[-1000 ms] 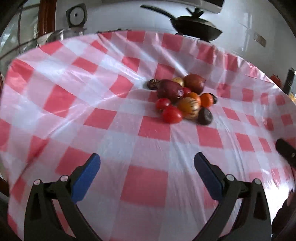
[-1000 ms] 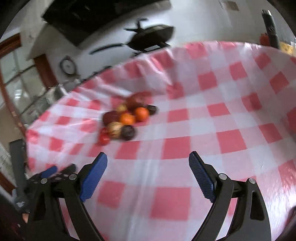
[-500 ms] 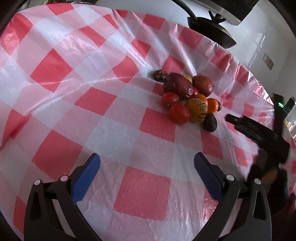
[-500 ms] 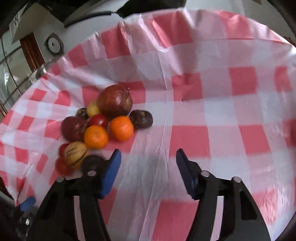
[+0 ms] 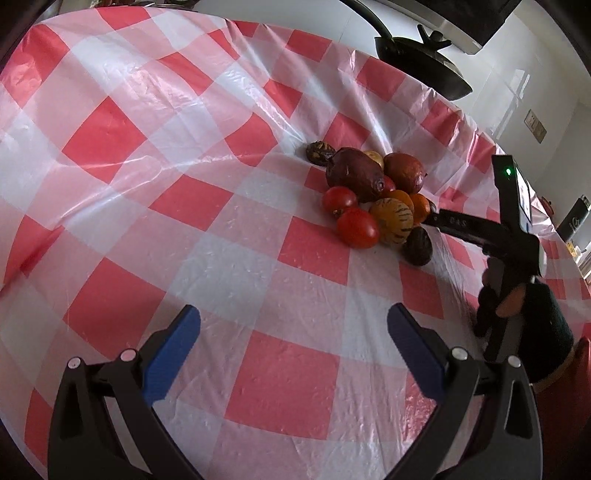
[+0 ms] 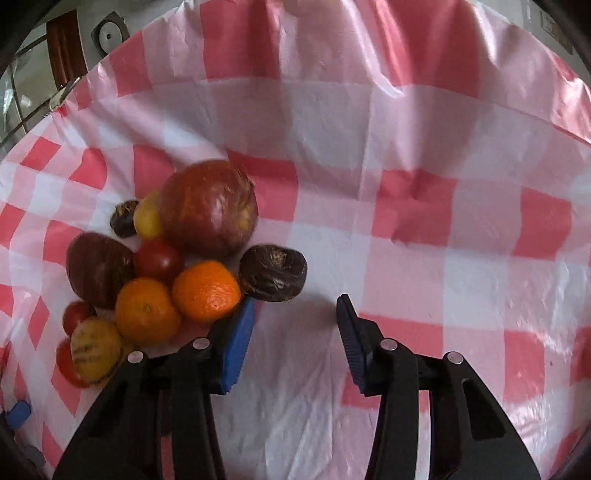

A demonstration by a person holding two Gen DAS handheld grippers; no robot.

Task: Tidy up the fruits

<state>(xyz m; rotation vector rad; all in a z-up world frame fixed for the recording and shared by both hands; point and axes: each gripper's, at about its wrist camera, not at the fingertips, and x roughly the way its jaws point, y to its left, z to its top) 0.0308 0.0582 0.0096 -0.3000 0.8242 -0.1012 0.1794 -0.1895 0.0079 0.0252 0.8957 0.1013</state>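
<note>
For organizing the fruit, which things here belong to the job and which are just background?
Job:
- fruit pile
- two oranges
- dark wrinkled fruit by the right tongs, closing, nothing between them
- left tongs, open

Background:
- checked tablecloth
- black pan
- wall clock

Checked tablecloth (image 5: 207, 199); black wok (image 5: 424, 62) behind; wall clock (image 6: 109, 36).
</note>
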